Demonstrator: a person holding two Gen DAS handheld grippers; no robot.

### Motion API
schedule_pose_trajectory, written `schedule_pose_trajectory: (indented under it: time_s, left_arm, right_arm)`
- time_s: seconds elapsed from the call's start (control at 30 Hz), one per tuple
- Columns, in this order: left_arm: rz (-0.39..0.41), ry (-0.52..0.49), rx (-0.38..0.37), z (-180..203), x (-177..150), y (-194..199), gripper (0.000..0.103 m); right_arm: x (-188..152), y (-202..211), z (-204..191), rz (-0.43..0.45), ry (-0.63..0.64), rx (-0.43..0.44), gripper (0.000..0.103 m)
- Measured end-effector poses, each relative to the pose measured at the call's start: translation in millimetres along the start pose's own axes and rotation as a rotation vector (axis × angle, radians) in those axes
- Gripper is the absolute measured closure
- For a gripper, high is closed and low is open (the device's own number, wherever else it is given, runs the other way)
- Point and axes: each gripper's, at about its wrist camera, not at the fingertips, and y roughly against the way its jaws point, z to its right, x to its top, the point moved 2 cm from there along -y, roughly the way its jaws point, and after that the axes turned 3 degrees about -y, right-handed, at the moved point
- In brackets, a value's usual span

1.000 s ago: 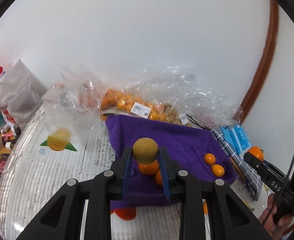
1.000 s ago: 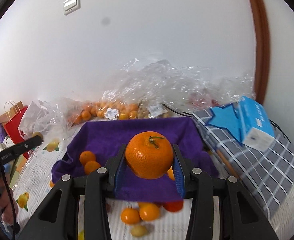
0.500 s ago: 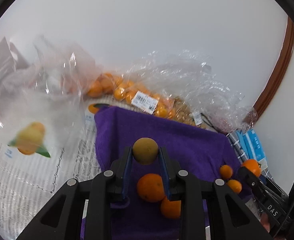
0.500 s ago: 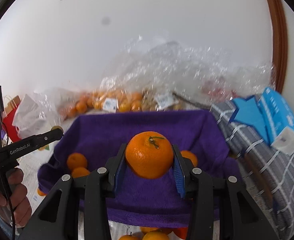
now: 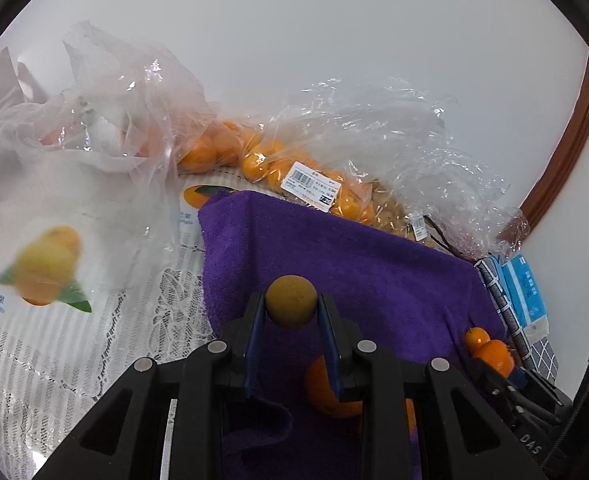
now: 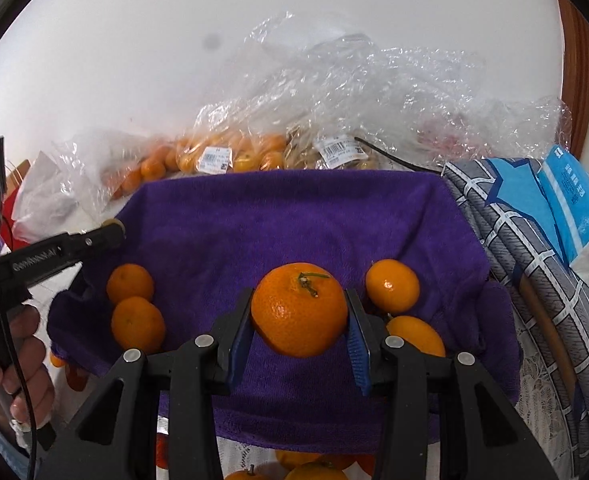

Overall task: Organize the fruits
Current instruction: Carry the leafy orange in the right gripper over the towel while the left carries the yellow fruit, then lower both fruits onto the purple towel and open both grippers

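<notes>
Black tool, blue pads, silver screws

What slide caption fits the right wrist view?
Right gripper holds a stemmed orange over the purple towel.

The middle of the purple towel is left bare, and room for a gripper is offered there. Its left side is taken up by two oranges lying touching, and its right side by two more oranges. The far edge is closed off by crumpled clear plastic bags of fruit, heaped against the wall. The right flank is hemmed by a checked grey cloth and a blue packet. The left approach is crossed by the left gripper, held over the towel's left edge. The left flank is bordered by a lace tablecloth, partly covered by another plastic bag.
</notes>
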Motion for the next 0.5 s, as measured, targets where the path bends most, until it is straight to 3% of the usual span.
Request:
schedule_pose_trajectory:
  time_s: [0.5]
  left_arm:
    - [-0.018, 0.003, -0.027, 2.0, -1.3, -4.9, 0.077]
  right_arm:
    - [-6.2, -7.1, 1.1, -0.016, 0.021, -0.041, 0.061]
